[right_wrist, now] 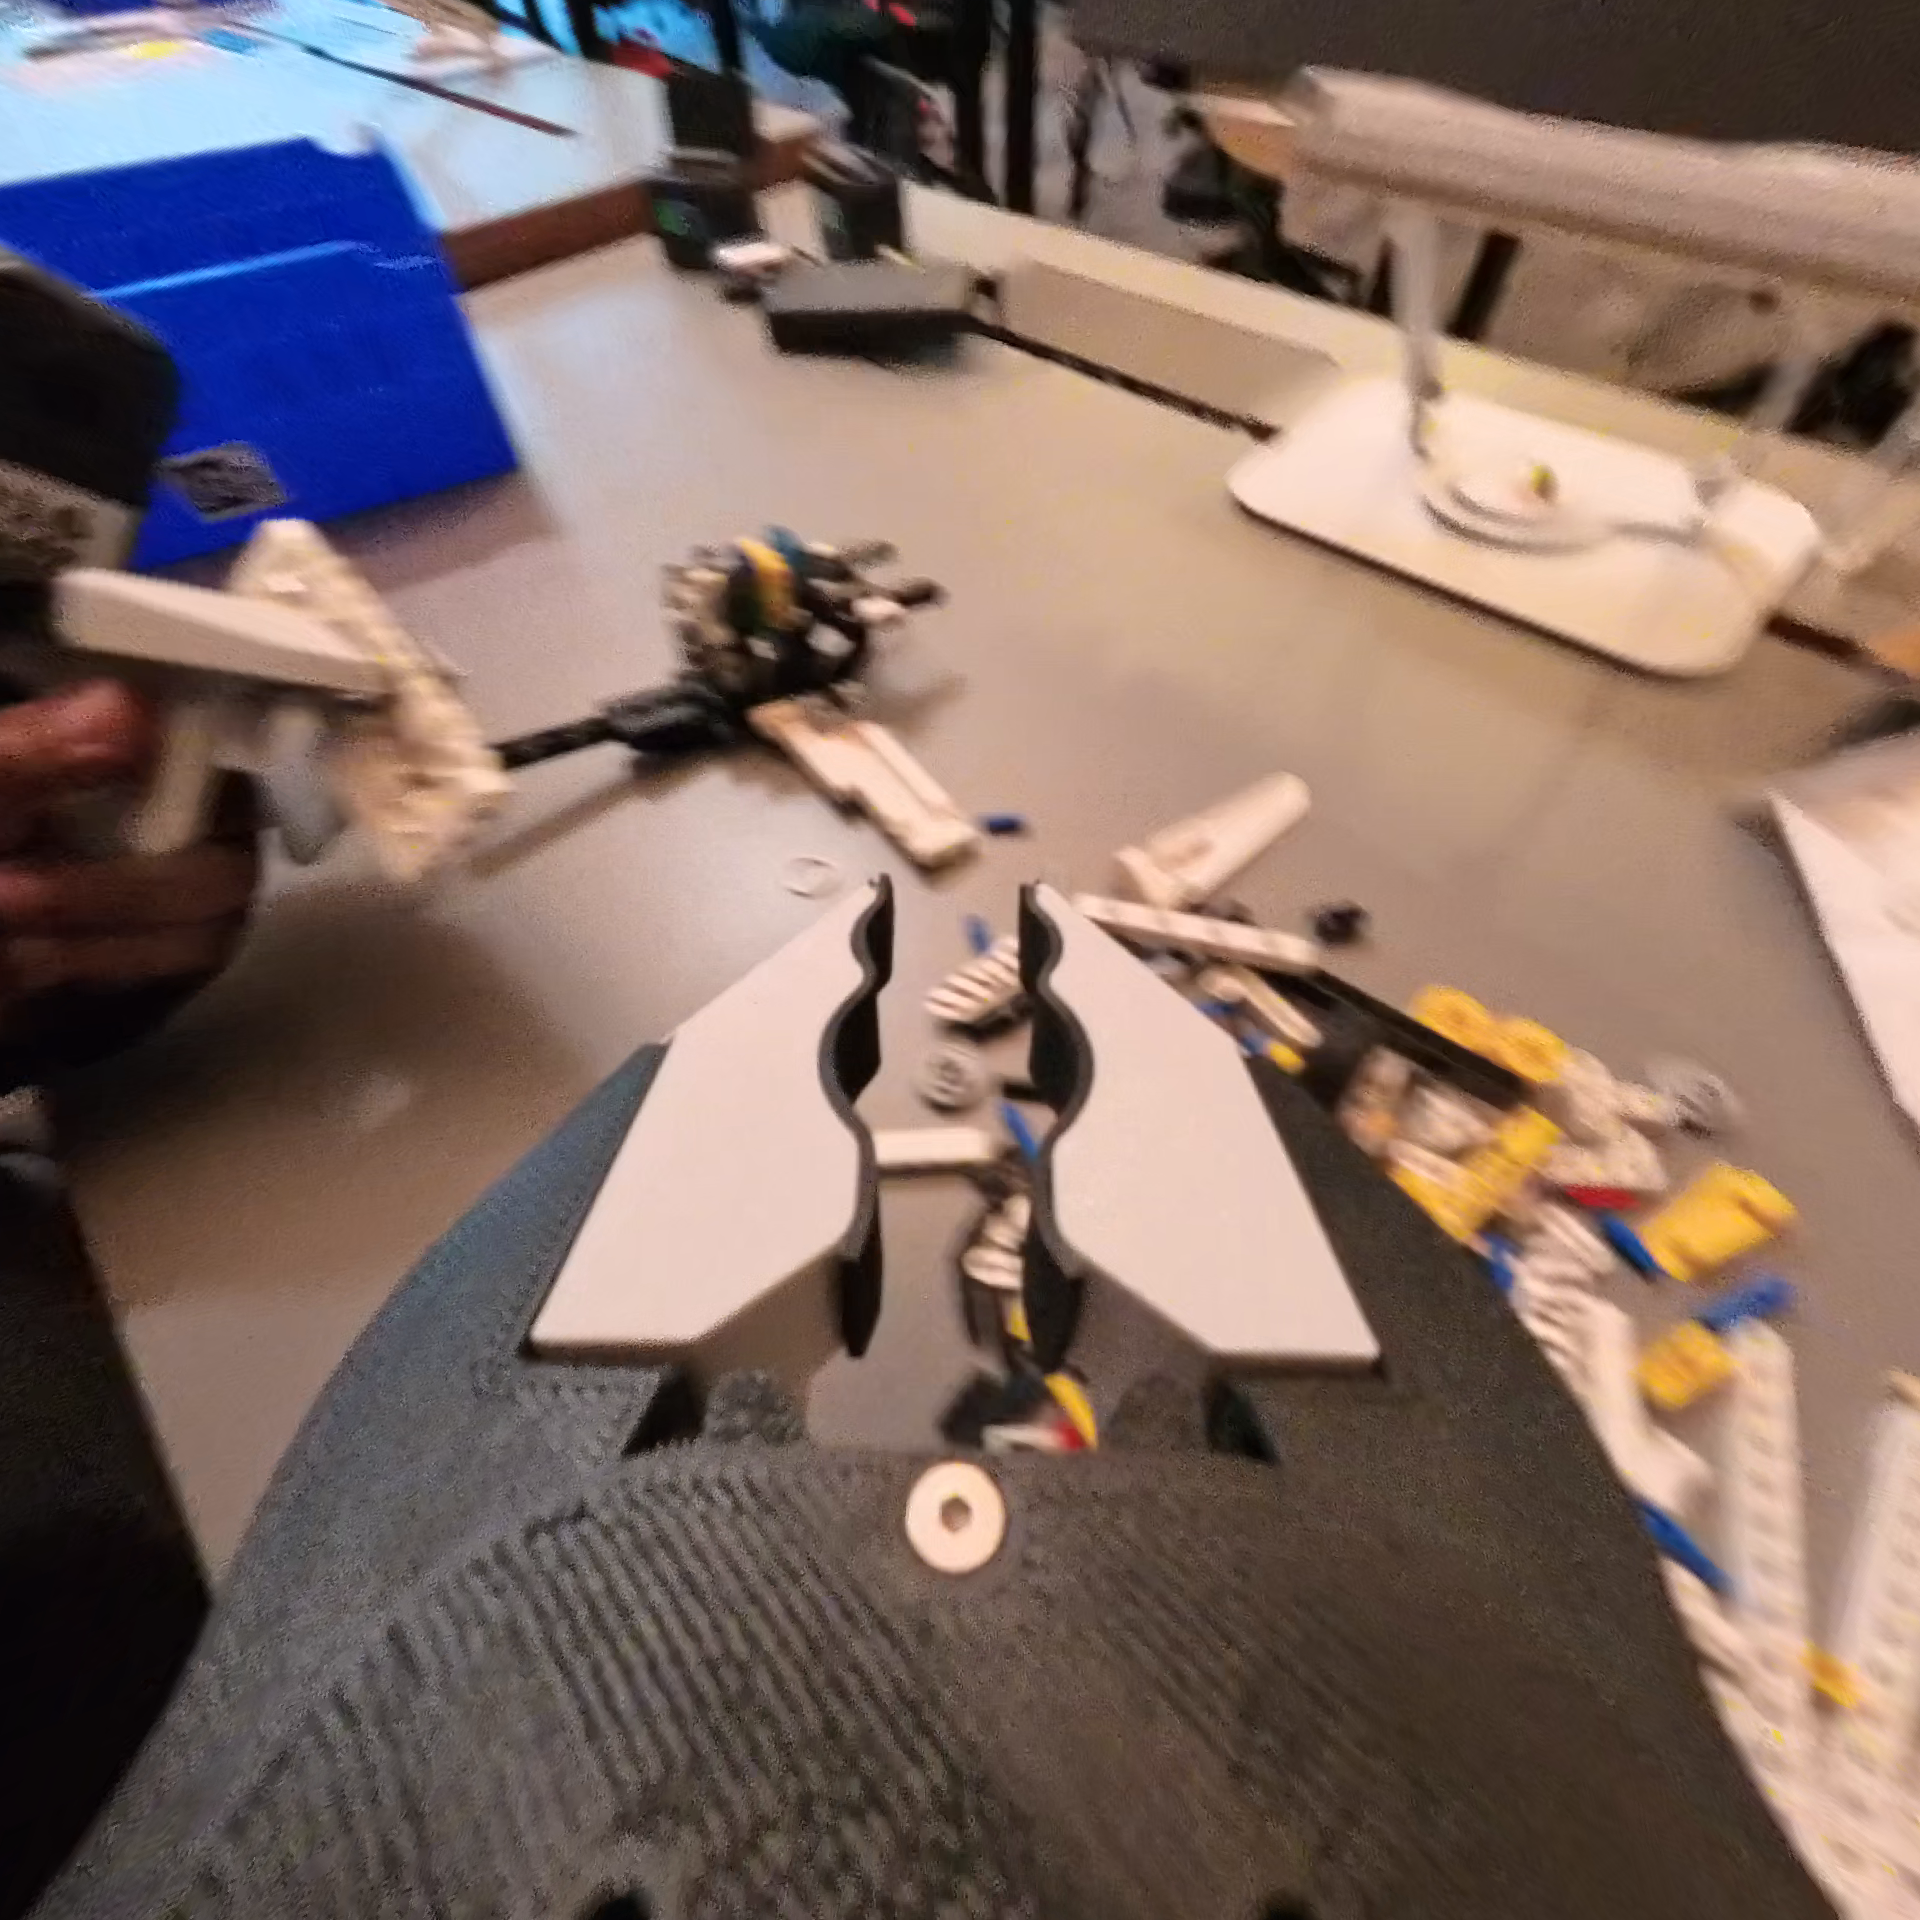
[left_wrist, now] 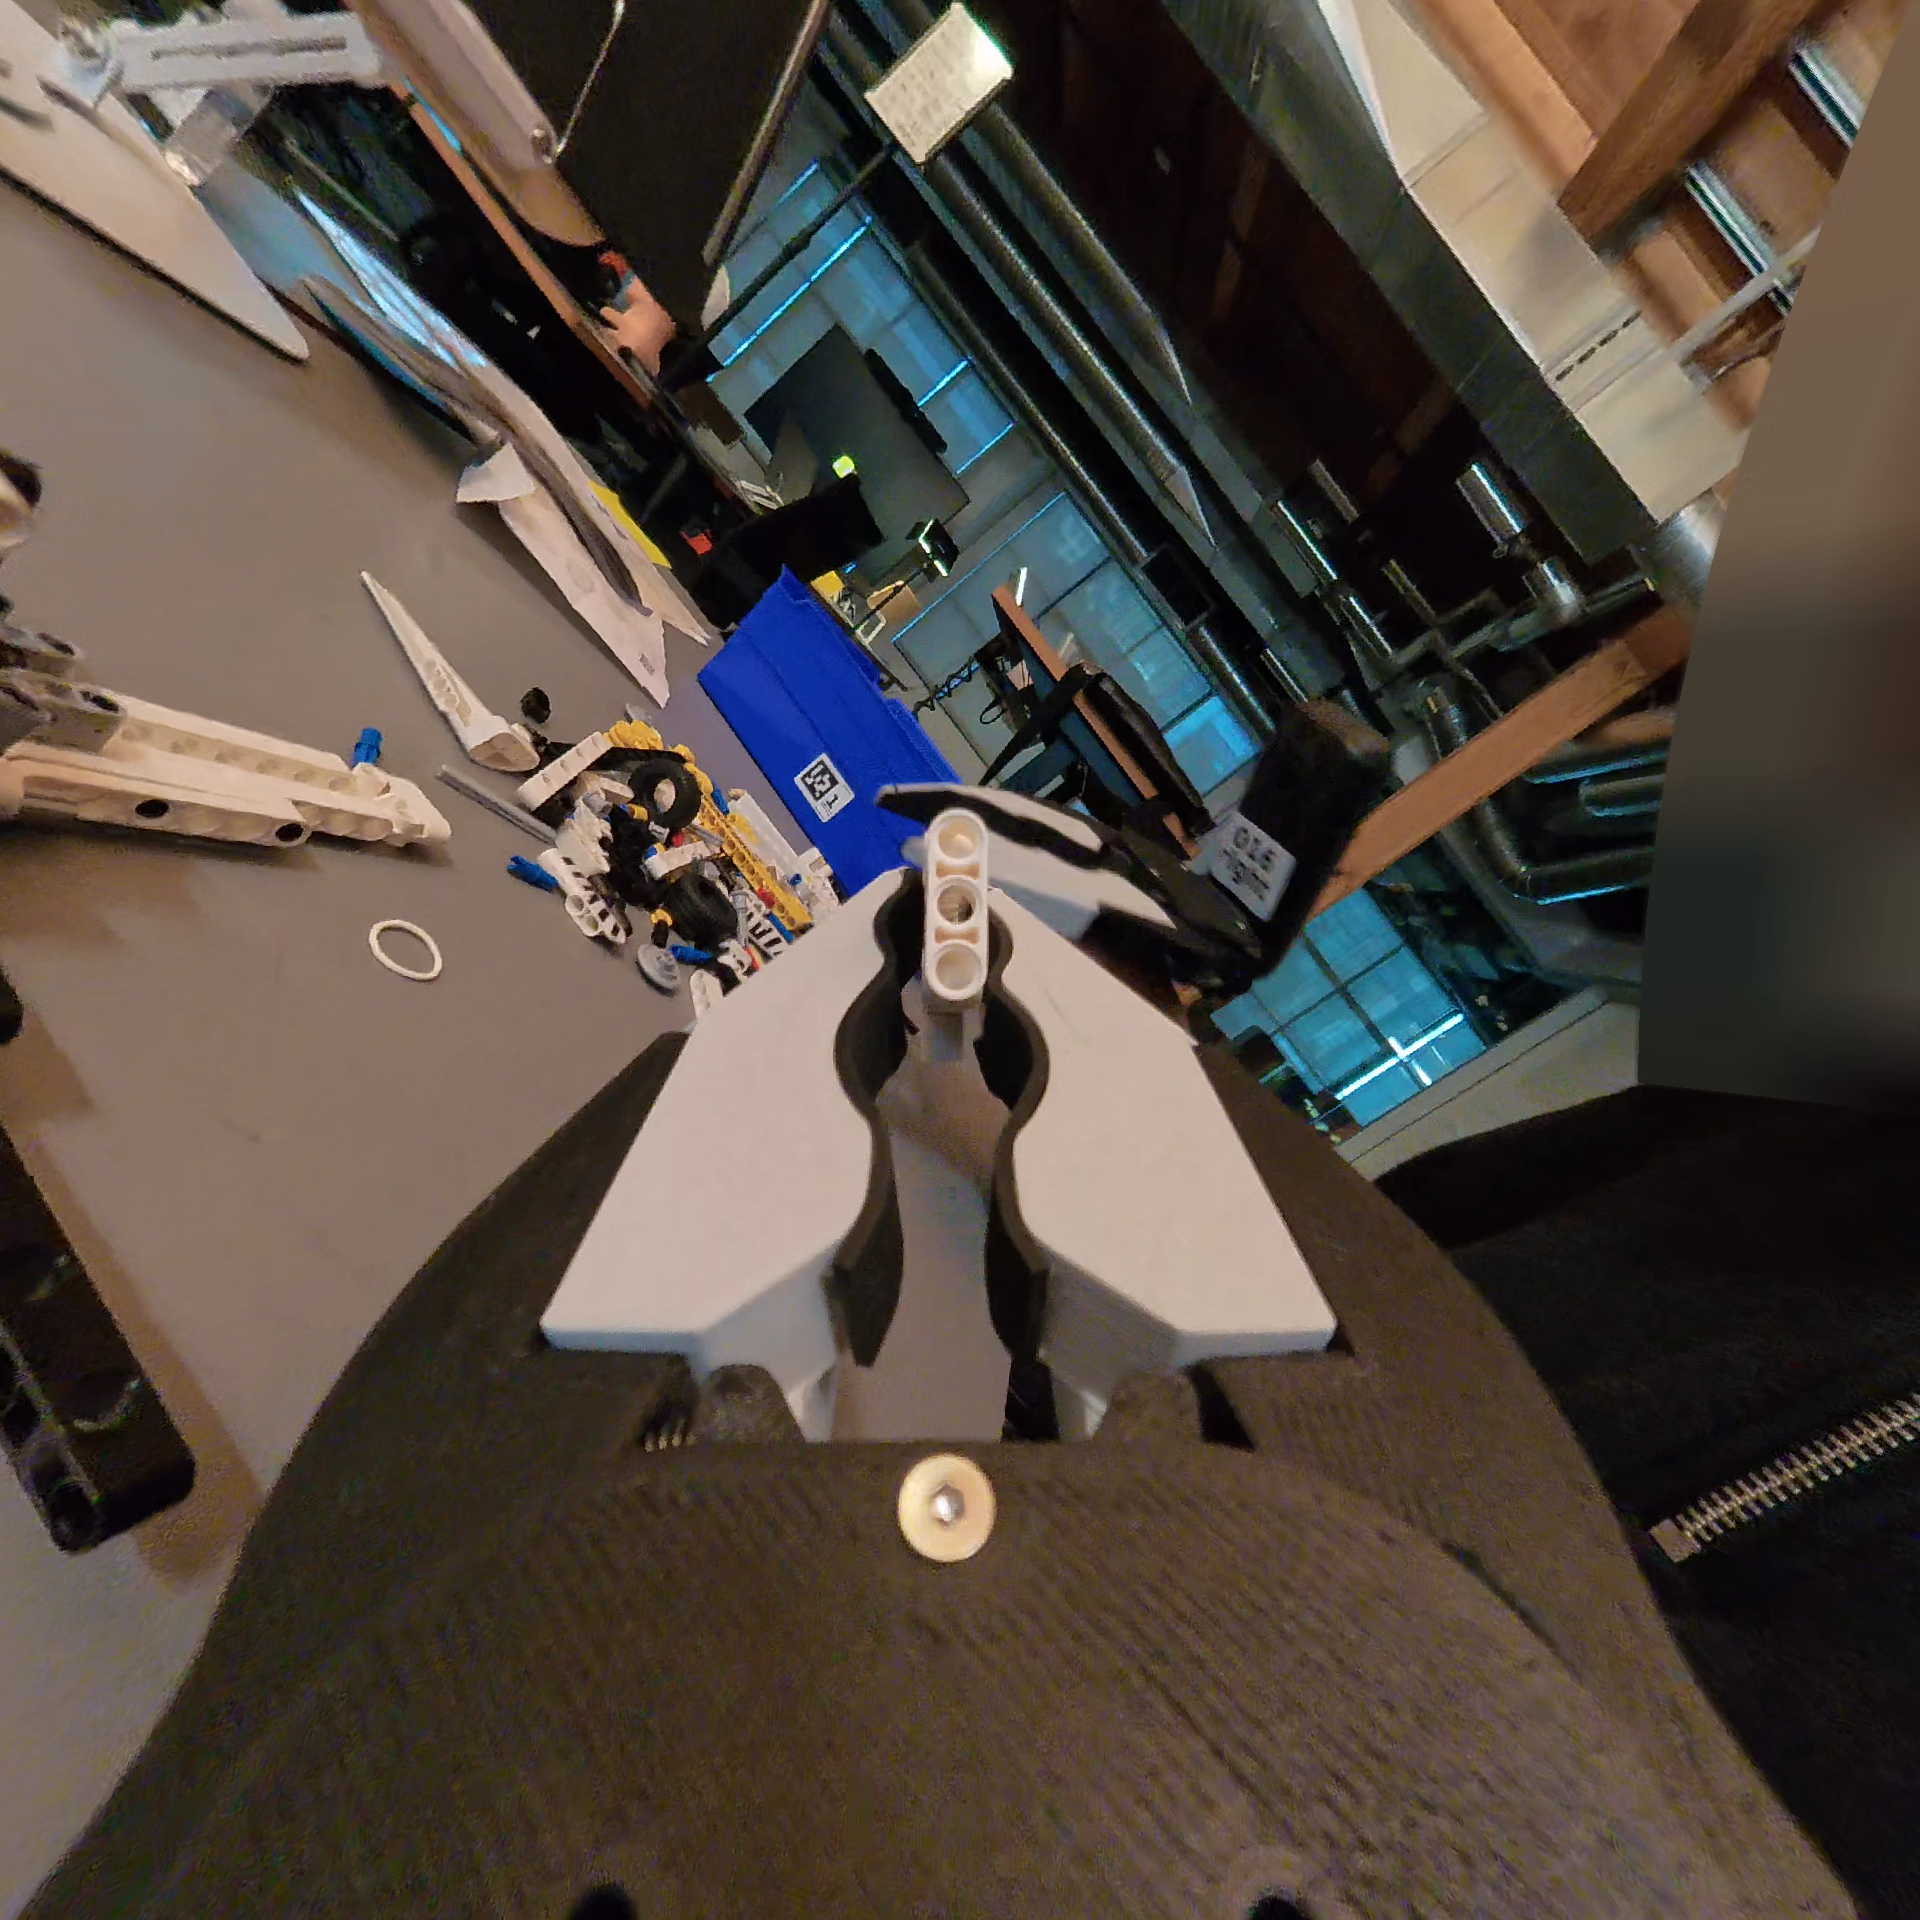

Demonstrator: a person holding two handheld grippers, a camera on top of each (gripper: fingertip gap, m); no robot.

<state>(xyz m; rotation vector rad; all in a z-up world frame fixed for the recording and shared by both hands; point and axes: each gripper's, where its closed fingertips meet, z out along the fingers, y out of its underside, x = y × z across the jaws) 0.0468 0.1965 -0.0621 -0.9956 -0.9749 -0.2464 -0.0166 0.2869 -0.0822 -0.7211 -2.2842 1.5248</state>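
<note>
A white plastic building piece [left_wrist: 954, 906] with three round holes in a row stood on end between the tips of the left gripper [left_wrist: 951, 935], whose two grey fingers [left_wrist: 769, 1122] were clamped on it, the dark pads pressing its sides. From the right wrist view the same part showed as a white triangular assembly [right_wrist: 364, 707] with rows of holes, held up off the grey table [left_wrist: 260, 1039]. A person's hand [right_wrist: 73, 790] gripped that tool from behind.

Beyond the left gripper's tips stood a blue bin [left_wrist: 821, 717] with a small square printed tag on its wall; what was inside it could not be seen. To the left of the fingers lay a heap of loose building pieces [left_wrist: 665, 842] in white, yellow, blue and black, tyres among them, with a white rubber band [left_wrist: 405, 950] nearer by and a long white beam assembly [left_wrist: 208, 779] farther left. A pointed white panel [left_wrist: 447, 675] lay past the heap, beside folded paper sheets [left_wrist: 582, 540].

The right gripper [right_wrist: 956, 904] hung over the table with its fingers [right_wrist: 748, 1143] apart and nothing between the pads. Directly below and to its right spread the blurred heap of pieces, with a yellow block [right_wrist: 1714, 1216] at the far right. A white lamp base [right_wrist: 1507, 540] sat well ahead and to the right.
</note>
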